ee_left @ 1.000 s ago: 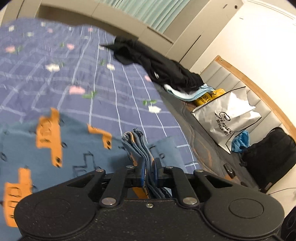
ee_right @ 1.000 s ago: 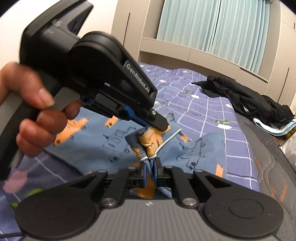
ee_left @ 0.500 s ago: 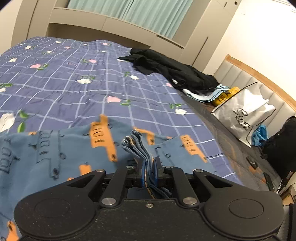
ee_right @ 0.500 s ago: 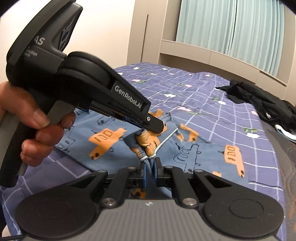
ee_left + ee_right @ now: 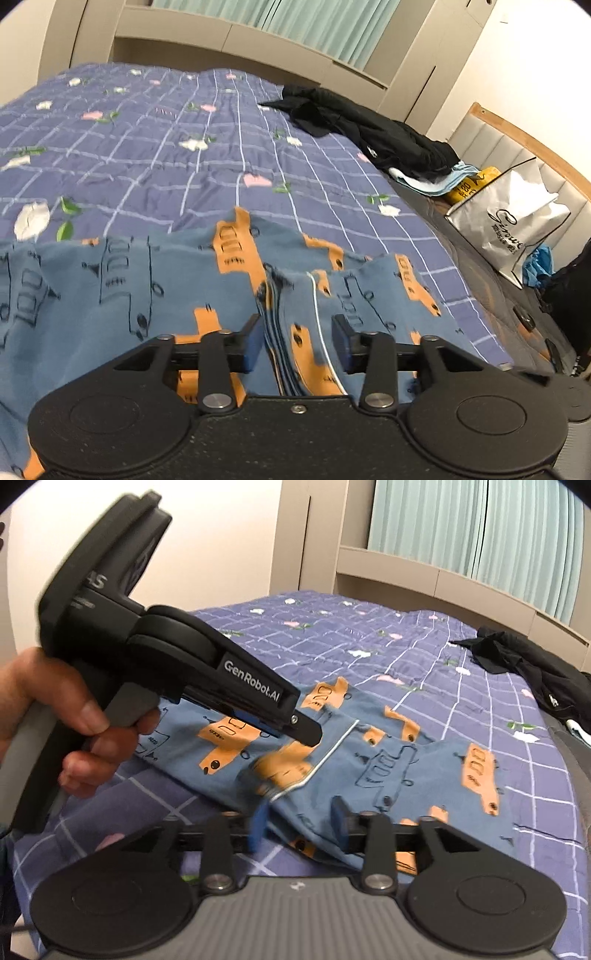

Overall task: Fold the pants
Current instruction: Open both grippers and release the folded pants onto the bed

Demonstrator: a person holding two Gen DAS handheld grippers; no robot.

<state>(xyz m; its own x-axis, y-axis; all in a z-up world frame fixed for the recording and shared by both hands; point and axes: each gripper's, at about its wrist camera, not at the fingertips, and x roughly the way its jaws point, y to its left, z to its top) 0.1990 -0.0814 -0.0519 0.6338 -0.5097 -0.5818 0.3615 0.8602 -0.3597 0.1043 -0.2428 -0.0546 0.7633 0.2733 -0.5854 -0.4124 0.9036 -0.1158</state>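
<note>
Left gripper (image 5: 298, 341): jaws stand wide apart, clamped on nothing. The stacked blue edge layers of the pants (image 5: 110, 295) run up through the gap between the two blue pads; whether the cloth brushes the left pad cannot be told. A white drawstring (image 5: 317, 314) lies in the same gap, nearer the right pad.

Right gripper (image 5: 298, 825): jaws likewise spread, holding nothing. A bunched corner of the pants (image 5: 388, 760) sits just ahead of and between the pads, blurred; contact with the left pad cannot be confirmed. The drawstring (image 5: 325, 757) runs diagonally across the cloth above it.

In the right wrist view the left gripper (image 5: 308, 734) reaches in from the left, its tip over the pants, gripped by the person's left hand (image 5: 62, 716).

The pants, blue with orange vehicle print, lie spread flat on the bed (image 5: 147, 147), directly beneath and ahead of both grippers, on a purple checked cover with flowers.

Further out: black clothing (image 5: 369, 136) heaped at the bed's far right edge, a white paper bag (image 5: 513, 225) beside the bed, and pale green curtains (image 5: 480, 535) at the far wall.
</note>
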